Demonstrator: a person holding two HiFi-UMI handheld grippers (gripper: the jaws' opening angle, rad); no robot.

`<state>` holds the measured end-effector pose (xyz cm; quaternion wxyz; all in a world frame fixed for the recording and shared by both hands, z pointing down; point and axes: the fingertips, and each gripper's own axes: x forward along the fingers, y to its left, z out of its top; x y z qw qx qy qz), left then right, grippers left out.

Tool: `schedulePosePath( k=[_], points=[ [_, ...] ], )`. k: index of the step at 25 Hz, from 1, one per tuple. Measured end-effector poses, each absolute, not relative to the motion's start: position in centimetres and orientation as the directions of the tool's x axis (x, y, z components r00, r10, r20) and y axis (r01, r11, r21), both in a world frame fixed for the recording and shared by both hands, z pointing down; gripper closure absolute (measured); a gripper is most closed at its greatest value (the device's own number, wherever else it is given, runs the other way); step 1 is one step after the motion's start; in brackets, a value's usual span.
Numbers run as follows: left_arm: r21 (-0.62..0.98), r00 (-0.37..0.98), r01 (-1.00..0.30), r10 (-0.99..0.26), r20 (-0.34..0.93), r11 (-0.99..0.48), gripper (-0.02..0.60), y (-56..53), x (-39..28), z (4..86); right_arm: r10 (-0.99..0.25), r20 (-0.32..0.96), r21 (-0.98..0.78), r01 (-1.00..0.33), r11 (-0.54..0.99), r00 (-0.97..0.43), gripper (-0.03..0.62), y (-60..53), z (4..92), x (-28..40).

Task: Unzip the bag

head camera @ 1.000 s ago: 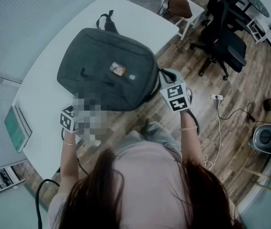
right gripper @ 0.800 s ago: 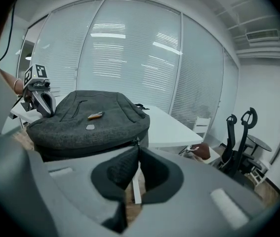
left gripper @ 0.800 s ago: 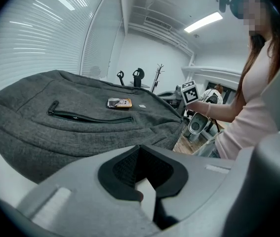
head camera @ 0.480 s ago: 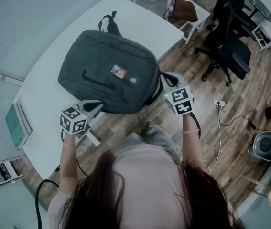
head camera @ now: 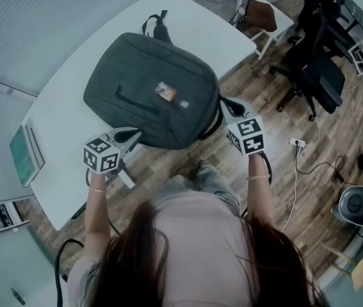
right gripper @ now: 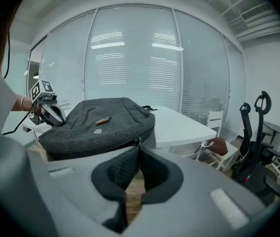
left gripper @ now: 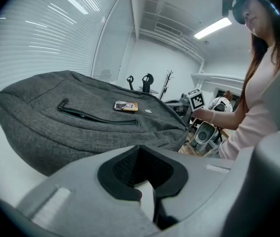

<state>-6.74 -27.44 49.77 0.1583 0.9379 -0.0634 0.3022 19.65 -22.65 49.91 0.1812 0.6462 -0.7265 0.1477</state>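
Observation:
A dark grey backpack (head camera: 149, 88) lies flat on the white table (head camera: 59, 114), its near edge overhanging the table's front. A shut front-pocket zipper (head camera: 136, 103) and a small orange tag (head camera: 166, 91) show on its top. My left gripper (head camera: 132, 135) sits at the bag's near left edge. Its jaws are shut (left gripper: 140, 149) and nothing shows between the pads. My right gripper (head camera: 225, 104) is at the bag's right corner. There it is shut (right gripper: 139, 147) on a small metal zip pull (right gripper: 139, 140) at the side seam of the backpack (right gripper: 100, 125).
A teal book (head camera: 24, 155) lies at the table's left end. Black office chairs (head camera: 319, 62) and a small chair with a brown seat (head camera: 261, 15) stand on the wood floor to the right. A power strip with cable (head camera: 296, 142) lies nearer.
Both grippers keep their places at the bag's near edge, each slightly turned. The head view has shifted a little, so the bag sits higher in the picture.

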Motion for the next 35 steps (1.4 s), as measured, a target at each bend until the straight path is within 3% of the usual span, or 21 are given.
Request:
schedulePosePath(
  k=[12, 28, 35],
  points=[
    [0.279, 0.832, -0.356, -0.166, 0.529, -0.892, 0.572, -27.6, -6.4, 48.4, -0.885, 0.444, -0.024, -0.989, 0.143, -0.138, 0.585, -22.2, 49.9, 19.0],
    [0.261, 0.881, -0.343, -0.212, 0.423, -0.902, 0.566, -23.6, 1.7, 43.7, -0.857, 0.454, -0.063, -0.969, 0.239, -0.242, 0.585, -21.4, 50.0, 18.3],
    [0.263, 0.898, -0.324, -0.208, 0.388, -0.909, 0.506, -21.0, 5.8, 43.1, -0.842, 0.450, -0.078, -0.952, 0.295, -0.298, 0.585, -20.9, 49.9, 17.5]
  ],
)
